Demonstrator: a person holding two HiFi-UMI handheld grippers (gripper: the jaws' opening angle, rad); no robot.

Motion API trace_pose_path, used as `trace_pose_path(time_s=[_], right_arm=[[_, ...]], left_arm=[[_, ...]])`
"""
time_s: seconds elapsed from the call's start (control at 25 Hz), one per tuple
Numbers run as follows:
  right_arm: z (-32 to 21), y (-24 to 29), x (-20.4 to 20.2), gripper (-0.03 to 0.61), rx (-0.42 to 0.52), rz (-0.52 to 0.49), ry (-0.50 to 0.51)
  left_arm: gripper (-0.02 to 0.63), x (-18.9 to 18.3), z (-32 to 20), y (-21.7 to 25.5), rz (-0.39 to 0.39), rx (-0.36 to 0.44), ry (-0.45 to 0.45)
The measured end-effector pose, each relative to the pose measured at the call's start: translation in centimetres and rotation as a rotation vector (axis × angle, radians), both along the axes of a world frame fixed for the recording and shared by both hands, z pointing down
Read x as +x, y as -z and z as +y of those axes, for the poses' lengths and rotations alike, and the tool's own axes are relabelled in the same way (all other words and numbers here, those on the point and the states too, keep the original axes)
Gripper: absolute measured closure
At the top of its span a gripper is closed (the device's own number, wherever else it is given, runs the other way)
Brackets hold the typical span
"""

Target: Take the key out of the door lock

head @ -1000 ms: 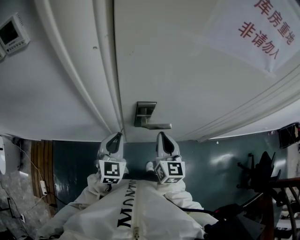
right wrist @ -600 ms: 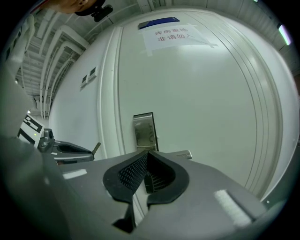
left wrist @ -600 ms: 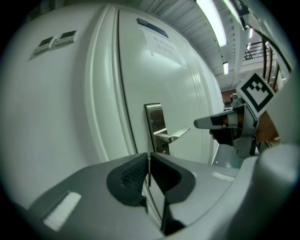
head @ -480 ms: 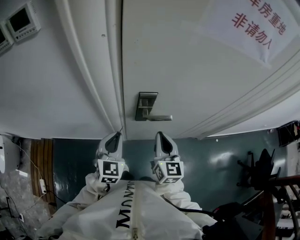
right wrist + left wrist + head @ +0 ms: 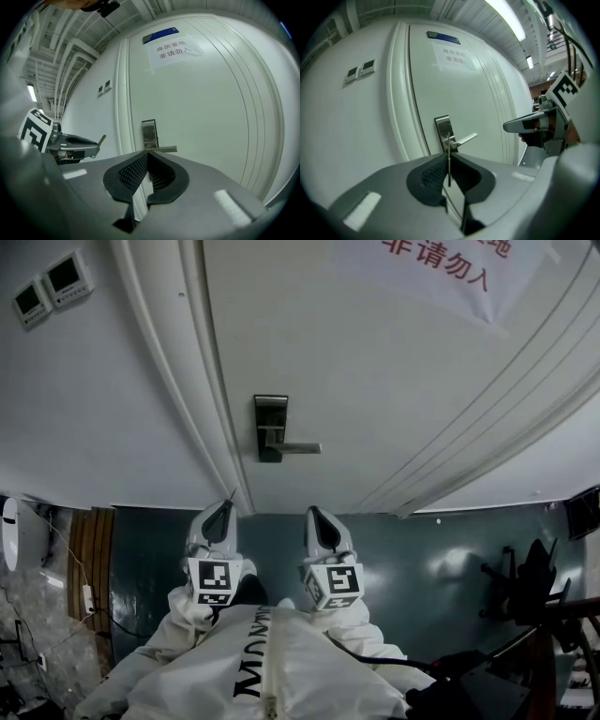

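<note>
The white door [image 5: 375, 381] is standing ahead, its lock [image 5: 270, 427] well apart; the left gripper [image 5: 225, 512] is pinching the key [image 5: 448, 159], blade pointing lockward; the right gripper [image 5: 314, 517] is sitting closed, empty.

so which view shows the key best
The left gripper view: the key stands edge-on, pinched in the left gripper's shut jaws. The right gripper view shows only its tip sticking out; the head view, a sliver.

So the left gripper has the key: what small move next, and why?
Probably carry the key away from the door: it is pinched in the left gripper's fingers, clear of the lock, so removal looks done. The right gripper is shut, empty.
</note>
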State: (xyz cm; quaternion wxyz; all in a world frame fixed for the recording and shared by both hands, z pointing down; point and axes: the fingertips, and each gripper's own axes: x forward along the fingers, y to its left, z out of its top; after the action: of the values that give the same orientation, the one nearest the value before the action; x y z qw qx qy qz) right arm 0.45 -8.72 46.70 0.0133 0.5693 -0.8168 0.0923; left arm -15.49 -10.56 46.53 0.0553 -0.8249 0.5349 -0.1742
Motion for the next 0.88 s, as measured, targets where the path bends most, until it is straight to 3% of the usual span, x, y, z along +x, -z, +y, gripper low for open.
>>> trace_pose_path(time_s=[0.36,0.88], right_arm=[[5.1,-0.4,0.9,0.578,0.0,0.005,0.035],[5.1,0.7,-3.2,0.578,0.02,0.029,0.032]], left_arm=[[0.594,0.7,5.4,0.2,-0.013,0.011,0.029],[0.594,-2.4,6.1,0.6,-0.015,0.021,-0.006]])
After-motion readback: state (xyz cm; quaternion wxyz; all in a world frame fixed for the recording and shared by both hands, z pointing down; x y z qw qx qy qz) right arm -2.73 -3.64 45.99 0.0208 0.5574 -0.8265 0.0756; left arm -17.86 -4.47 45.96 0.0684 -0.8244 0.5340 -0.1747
